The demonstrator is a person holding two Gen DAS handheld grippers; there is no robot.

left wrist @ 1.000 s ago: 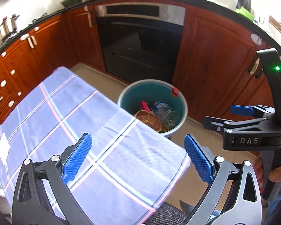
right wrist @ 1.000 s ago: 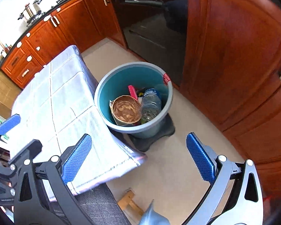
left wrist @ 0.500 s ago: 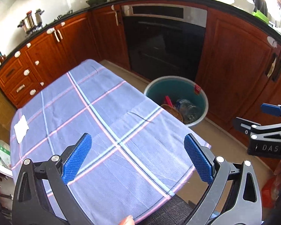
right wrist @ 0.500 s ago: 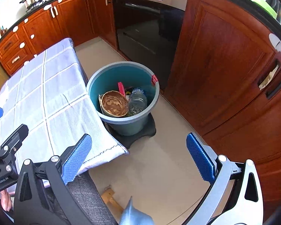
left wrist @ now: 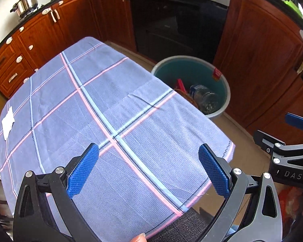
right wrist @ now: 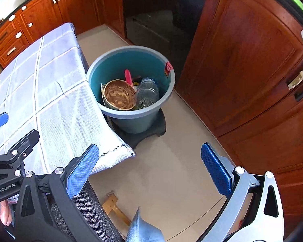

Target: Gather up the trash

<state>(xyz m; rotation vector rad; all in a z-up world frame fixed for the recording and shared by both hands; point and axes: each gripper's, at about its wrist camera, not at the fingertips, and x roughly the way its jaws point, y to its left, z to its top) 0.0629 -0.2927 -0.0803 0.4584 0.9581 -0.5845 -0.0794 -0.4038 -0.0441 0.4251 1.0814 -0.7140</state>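
Note:
A teal bin (right wrist: 167, 92) stands on the floor by the table's far right corner and holds a brown paper bowl (right wrist: 119, 94), a clear plastic bottle (right wrist: 147, 93) and a red wrapper (right wrist: 128, 76). The bin also shows in the left wrist view (left wrist: 225, 84). A white crumpled tissue (left wrist: 8, 121) lies near the table's far left edge. My left gripper (left wrist: 149, 169) is open and empty above the blue checked tablecloth (left wrist: 103, 109). My right gripper (right wrist: 149, 171) is open and empty over the floor, right of the table.
Red-brown wooden cabinets (right wrist: 242, 50) and a black oven (left wrist: 179, 18) line the walls behind the bin. The bin sits on a black base (right wrist: 151, 131). A grey chair back (right wrist: 91, 207) is below the grippers. A pot (left wrist: 27, 1) stands on the counter.
Both grippers have drawn back and up from the bin, both staying open. The left view has swung left, so more of the tablecloth and the tissue show.

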